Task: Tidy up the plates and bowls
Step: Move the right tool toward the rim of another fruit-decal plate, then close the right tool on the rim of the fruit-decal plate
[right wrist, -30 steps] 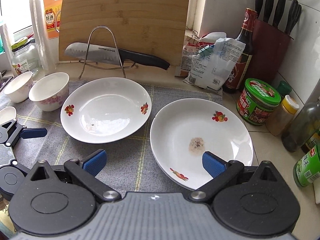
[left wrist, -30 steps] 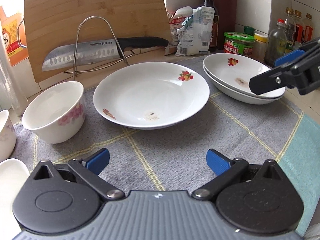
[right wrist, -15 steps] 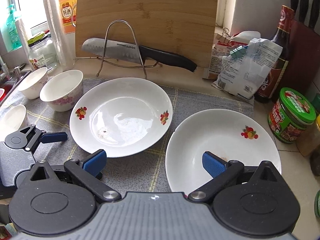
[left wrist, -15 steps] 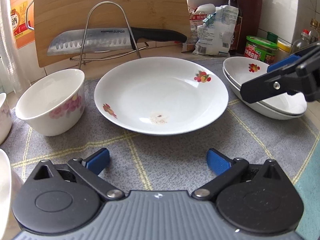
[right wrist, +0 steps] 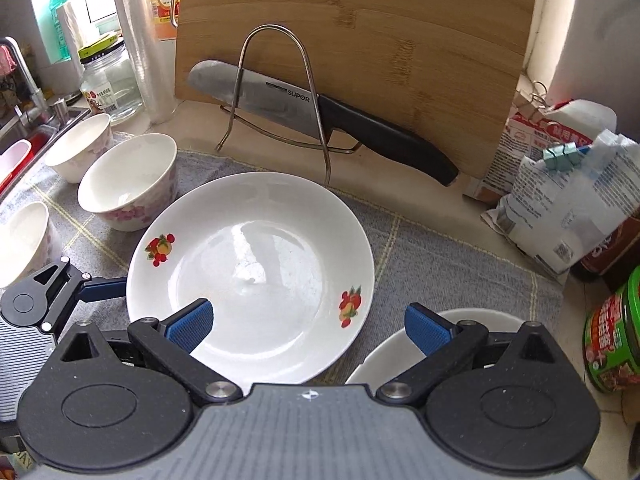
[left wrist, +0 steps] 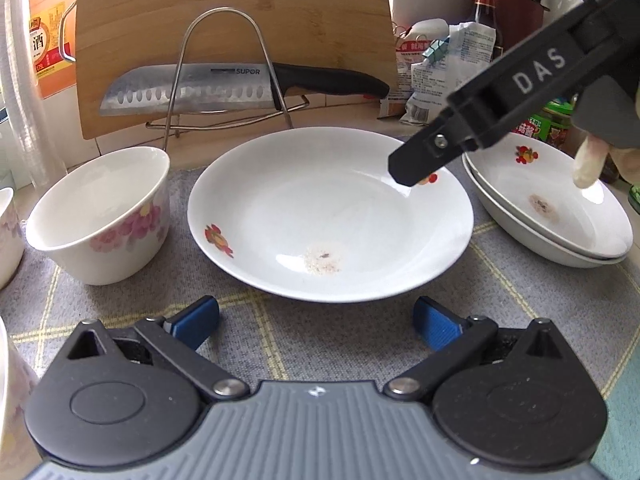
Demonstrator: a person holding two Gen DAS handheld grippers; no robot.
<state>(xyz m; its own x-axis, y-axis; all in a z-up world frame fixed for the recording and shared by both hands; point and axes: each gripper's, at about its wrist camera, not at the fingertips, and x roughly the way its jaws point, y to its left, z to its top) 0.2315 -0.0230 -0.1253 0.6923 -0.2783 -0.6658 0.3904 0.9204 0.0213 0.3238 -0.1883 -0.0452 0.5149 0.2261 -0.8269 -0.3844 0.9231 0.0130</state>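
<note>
Plate (left wrist: 328,216) glazed, stiff, slippery, breakable; take its near rim; left claw (left wrist: 316,320) and right claw (right wrist: 308,320) both released, empty.

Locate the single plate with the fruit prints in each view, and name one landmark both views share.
Left wrist: plate at centre, just past the open fingers.
Right wrist: plate centre-left, its near rim behind the left finger.
Shared landmark: the knife on the wire rack behind the plate.

Bare cloth (left wrist: 320,336) betw. left gripper (left wrist: 316,318) & plate (left wrist: 328,216): free. Flanked by bowl (left wrist: 100,216) left, stacked plates (left wrist: 552,216) right; right gripper (left wrist: 416,164) overhead.
</note>
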